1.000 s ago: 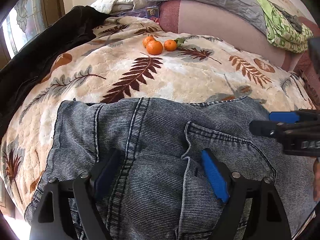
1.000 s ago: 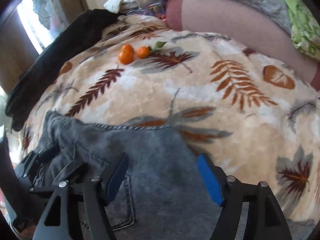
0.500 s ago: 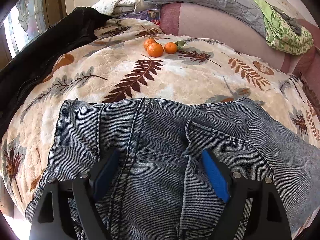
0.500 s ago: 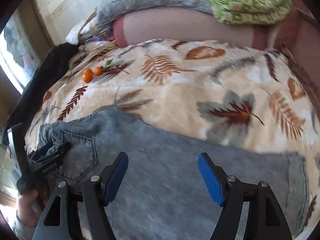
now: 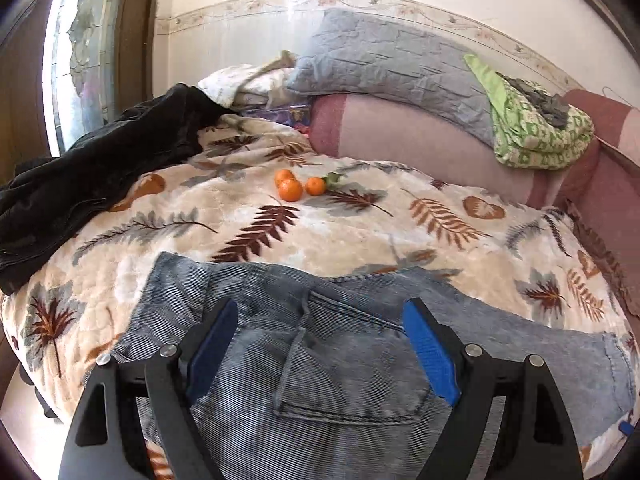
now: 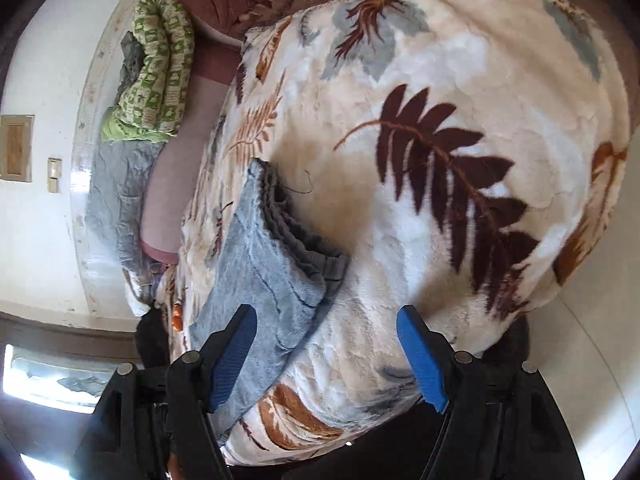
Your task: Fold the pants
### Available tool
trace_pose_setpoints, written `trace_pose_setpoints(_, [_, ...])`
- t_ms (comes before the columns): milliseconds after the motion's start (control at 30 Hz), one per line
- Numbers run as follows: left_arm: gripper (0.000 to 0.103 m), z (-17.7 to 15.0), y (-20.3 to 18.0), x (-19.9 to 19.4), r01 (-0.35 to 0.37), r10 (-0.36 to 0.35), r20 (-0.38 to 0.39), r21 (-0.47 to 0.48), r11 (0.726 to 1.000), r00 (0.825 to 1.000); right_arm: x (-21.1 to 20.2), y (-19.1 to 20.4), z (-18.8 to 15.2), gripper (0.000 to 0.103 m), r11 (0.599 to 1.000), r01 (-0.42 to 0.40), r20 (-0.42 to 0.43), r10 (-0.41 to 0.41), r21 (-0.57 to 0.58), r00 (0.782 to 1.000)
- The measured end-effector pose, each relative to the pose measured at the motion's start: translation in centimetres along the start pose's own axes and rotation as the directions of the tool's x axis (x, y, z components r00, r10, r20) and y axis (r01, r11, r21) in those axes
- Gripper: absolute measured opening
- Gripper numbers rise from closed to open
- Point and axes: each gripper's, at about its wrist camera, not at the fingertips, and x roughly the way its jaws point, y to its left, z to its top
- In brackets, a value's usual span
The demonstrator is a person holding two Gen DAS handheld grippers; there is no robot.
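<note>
Grey-blue jeans (image 5: 328,344) lie flat across the near edge of a bed, waist and back pocket under my left gripper (image 5: 320,344). Its blue pads stand wide apart above the denim with nothing between them, so it is open. In the right wrist view, which is rolled sideways, the leg cuffs of the jeans (image 6: 276,252) end on the blanket. My right gripper (image 6: 326,344) hovers just short of the cuffs, open and holding nothing; its left pad sits over the denim edge.
A cream leaf-print blanket (image 5: 360,220) covers the bed. Three oranges (image 5: 298,186) lie mid-bed. A black garment (image 5: 100,172) is heaped at the left. Grey pillow (image 5: 384,60), pink bolster (image 5: 420,148) and green folded cloth (image 5: 536,132) line the wall.
My right gripper swept far along the jeans from the waist to the leg cuffs and rolled sideways. My left gripper lifted and pulled back from the waist, showing more of the bed.
</note>
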Motion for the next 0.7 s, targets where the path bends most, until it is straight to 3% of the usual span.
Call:
trace_pose_setpoints(133, [0.085,-0.9,-6.1,0.0,0.106,-0.1,-0.064,0.107,0.989,0.993,2.9,1.5,0.7,0.076,0.999,0.046,0.018,-0.045,-0.025,0.999])
trace_pose_setpoints(267, [0.085,-2.3,-12.8,0.2,0.223,-0.2,-0.129,0.194,0.955,0.971,3.2,2.5,1.2,0.076,0.992,0.086,0.042,-0.083,-0.091,0.996])
trace_pose_setpoints(333, [0.085,-3.1,-16.4,0.7,0.246,-0.211,-0.158,0.249,0.937,0.965,3.5,2.4,1.4,0.076,0.991,0.093,0.036,-0.09,-0.1,0.995])
trace_pose_setpoints(467, [0.085,-4.0,-22.3,2.7,0.176,-0.117,-0.185,0.349,0.92,0.976,3.9,2.9,1.6,0.075,0.981,0.129,0.022,-0.127,-0.146,0.992])
trace_pose_setpoints(567, [0.085,-4.4,-24.8,3.6,0.198,-0.121,-0.216,0.384,0.902,0.969,4.1,3.1,1.6,0.075,0.972,0.152,0.013,-0.152,-0.18,0.988])
trace_pose_setpoints(633, [0.085,-5.8,-26.4,4.9,0.16,-0.052,-0.232,0.479,0.863,0.971,4.2,3.1,1.6,0.075,0.97,0.157,0.009,-0.158,-0.186,0.987])
trace_pose_setpoints(667, [0.085,-7.0,-27.0,6.4,0.128,0.023,-0.27,0.53,0.838,0.963,4.2,3.1,1.6,0.075,0.969,0.16,0.007,-0.161,-0.188,0.987])
trace_pose_setpoints(700, [0.088,-7.9,-27.1,7.5,0.126,0.052,-0.297,0.548,0.827,0.954,4.3,3.2,1.6,0.075,0.968,0.164,0.007,-0.165,-0.191,0.986])
